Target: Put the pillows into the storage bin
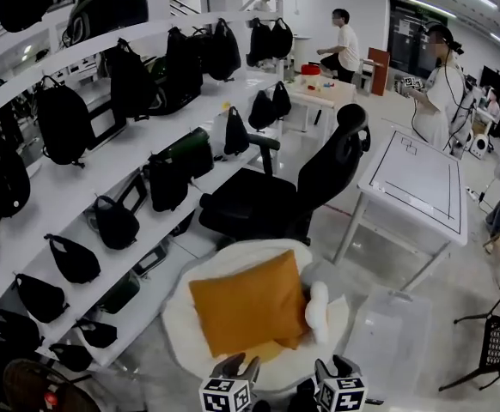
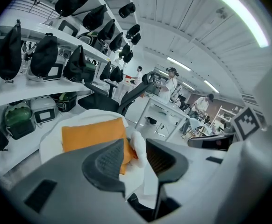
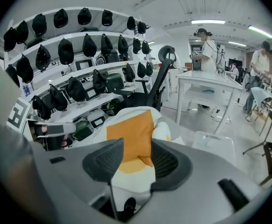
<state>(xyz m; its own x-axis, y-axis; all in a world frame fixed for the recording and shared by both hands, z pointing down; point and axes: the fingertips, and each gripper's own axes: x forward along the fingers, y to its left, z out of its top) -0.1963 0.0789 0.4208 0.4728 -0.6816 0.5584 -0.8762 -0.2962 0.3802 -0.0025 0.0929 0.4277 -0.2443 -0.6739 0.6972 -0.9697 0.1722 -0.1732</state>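
While you hold both tools low over the near edge of the pile, no pillow is in a grip yet. I read this as the approach to the first pick.

- Left gripper (image 1: 237, 366): jaws apart, nothing pressed between the pads. Its own view looks through the gap at the orange pillow's right edge and a small white roll (image 1: 317, 305) beside it.
- Right gripper (image 1: 336, 367): jaws apart too, empty. The pillow's near corner sits in line with its gap but beyond the pads, not touching them.
- Orange pillow (image 1: 248, 312): lies flat on a round white cushion (image 1: 185, 316), just ahead of both tools and in front of the black office chair (image 1: 284, 196).
- Storage bin (image 1: 387, 329): translucent, on the floor to the right of the pile, near it but apart. It looks to have a lid on; I cannot tell for sure.

Step in hand: reach for the orange pillow, which is the top item and so the likely first to go.

Next move, as I judge it: bring the pads down around the pillow's near edge and close on fabric with some filling in the bite. Soft stuff will slip from a shallow pinch. Then swing right to the bin. If the lid is on, it has to come off first, so check that before you lift.
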